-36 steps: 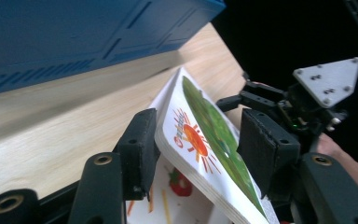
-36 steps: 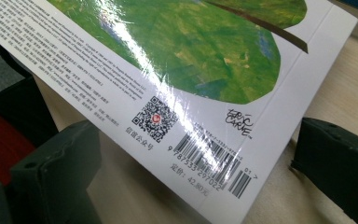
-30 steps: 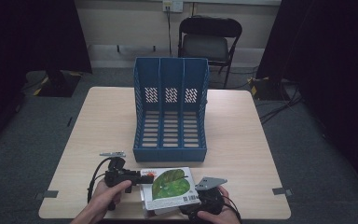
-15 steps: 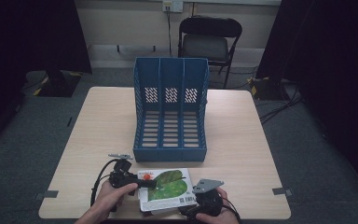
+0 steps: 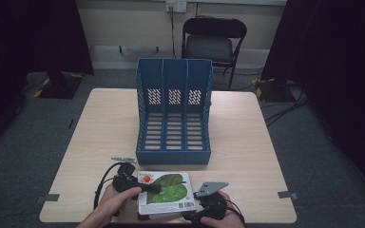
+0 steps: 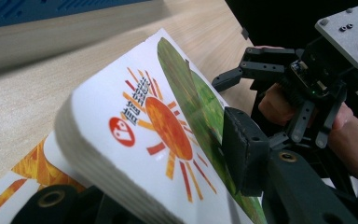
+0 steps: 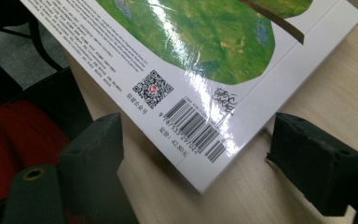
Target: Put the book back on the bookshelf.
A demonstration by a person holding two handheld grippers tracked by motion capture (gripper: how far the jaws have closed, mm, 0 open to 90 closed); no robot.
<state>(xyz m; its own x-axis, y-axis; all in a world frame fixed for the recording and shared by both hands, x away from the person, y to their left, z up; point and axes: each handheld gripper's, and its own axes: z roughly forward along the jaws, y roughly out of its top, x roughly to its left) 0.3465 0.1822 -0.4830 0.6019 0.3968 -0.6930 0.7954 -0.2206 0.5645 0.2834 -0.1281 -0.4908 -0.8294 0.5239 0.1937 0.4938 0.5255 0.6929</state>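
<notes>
A white book [image 5: 166, 192] with a green leaf and an orange sun on its cover lies near the table's front edge. My left gripper [image 5: 149, 188] is shut on the book's [image 6: 168, 130] left edge, one jaw on the cover and the other under it, and that edge is tilted up. My right gripper [image 5: 204, 209] is open at the front right corner. In the right gripper view the barcode corner of the book [image 7: 205, 51] sits between the jaws of the right gripper [image 7: 214, 158], untouched. The right gripper [image 6: 261, 70] is also seen beyond the book in the left gripper view.
A blue three-slot file rack [image 5: 174, 114] stands mid-table just behind the book. Another printed sheet or book [image 6: 23, 182] with orange marks lies under the lifted one. A small grey metal piece [image 5: 123, 160] lies left of the rack's front. A folding chair [image 5: 209, 42] stands beyond the table.
The book has shifted slightly left and toward the front edge in the left gripper's hold. The right gripper has drawn back a little toward the front edge.
</notes>
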